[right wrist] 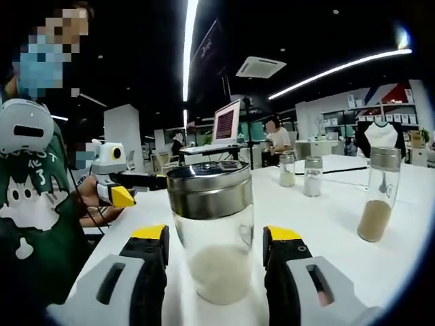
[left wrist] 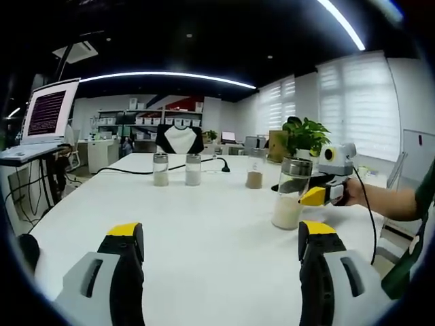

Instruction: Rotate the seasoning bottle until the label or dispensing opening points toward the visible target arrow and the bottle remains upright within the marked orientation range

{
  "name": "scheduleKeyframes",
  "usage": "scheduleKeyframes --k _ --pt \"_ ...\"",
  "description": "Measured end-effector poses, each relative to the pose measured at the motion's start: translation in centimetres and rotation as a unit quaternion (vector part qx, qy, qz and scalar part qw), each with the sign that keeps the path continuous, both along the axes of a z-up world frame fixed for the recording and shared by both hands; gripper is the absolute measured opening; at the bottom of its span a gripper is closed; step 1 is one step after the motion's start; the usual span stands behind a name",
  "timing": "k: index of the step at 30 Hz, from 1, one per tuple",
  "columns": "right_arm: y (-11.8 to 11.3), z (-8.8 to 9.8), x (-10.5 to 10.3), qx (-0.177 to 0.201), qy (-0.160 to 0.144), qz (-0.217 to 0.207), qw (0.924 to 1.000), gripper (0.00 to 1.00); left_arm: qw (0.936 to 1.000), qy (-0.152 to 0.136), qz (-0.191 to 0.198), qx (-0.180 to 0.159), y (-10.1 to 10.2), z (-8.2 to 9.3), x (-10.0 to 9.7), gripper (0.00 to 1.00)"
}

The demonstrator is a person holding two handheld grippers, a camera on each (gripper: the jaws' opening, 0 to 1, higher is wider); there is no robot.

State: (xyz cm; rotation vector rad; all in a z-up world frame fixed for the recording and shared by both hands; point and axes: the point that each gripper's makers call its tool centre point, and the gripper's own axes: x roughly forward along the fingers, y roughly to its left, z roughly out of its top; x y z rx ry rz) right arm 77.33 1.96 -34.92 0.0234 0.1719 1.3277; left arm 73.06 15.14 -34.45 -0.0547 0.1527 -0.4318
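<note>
A glass seasoning bottle (right wrist: 211, 231) with a steel lid and white powder stands upright on the white table (right wrist: 326, 224). My right gripper (right wrist: 215, 239) is open, with one jaw on each side of the bottle and a narrow gap at both. From the left gripper view the same bottle (left wrist: 291, 193) stands to the right, with the right gripper (left wrist: 325, 190) reaching in around it from a person's hand. My left gripper (left wrist: 221, 232) is open over bare table, nothing between its jaws. It also appears as the left gripper (right wrist: 115, 190) beside the person.
Two lidded jars (left wrist: 160, 170) (left wrist: 194, 170) and a jar of brown powder (left wrist: 255, 170) stand further back, next to a black cable (left wrist: 136, 172). A potted plant (left wrist: 306, 136) is behind the bottle. A laptop (left wrist: 47, 109) sits on a stand at left. The brown-powder jar (right wrist: 379, 193) is to the right.
</note>
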Motion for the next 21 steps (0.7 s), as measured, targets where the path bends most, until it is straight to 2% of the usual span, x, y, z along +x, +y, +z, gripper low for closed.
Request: scheduleKeyframes --k 4,9,11,14,15,21 --pt "0.6 -0.1 0.1 0.004 0.011 0.015 0.9998 0.54 1.0000 -0.005 0.000 0.006 0.1 0.2 0.0 1.00" --pt "1.1 -0.6 0.1 -0.007 0.004 0.023 0.9997 0.47 1.0000 -0.004 0.003 0.001 0.3 0.1 0.1 1.00" --pt "1.1 -0.7 0.0 -0.006 0.014 0.026 0.9996 0.47 1.0000 -0.005 0.004 0.000 0.4 0.1 0.1 1.00" --pt "1.0 -0.7 0.0 -0.008 -0.001 0.024 0.9997 0.46 1.0000 -0.003 0.005 -0.004 0.5 0.0 0.1 1.00" --pt "1.0 -0.8 0.0 -0.014 -0.016 0.027 0.9994 0.45 1.0000 -0.002 0.006 -0.004 0.6 0.0 0.1 1.00" --pt "1.0 -0.8 0.0 -0.018 -0.029 0.028 0.9990 0.44 1.0000 -0.002 0.008 -0.004 0.6 0.1 0.1 1.00"
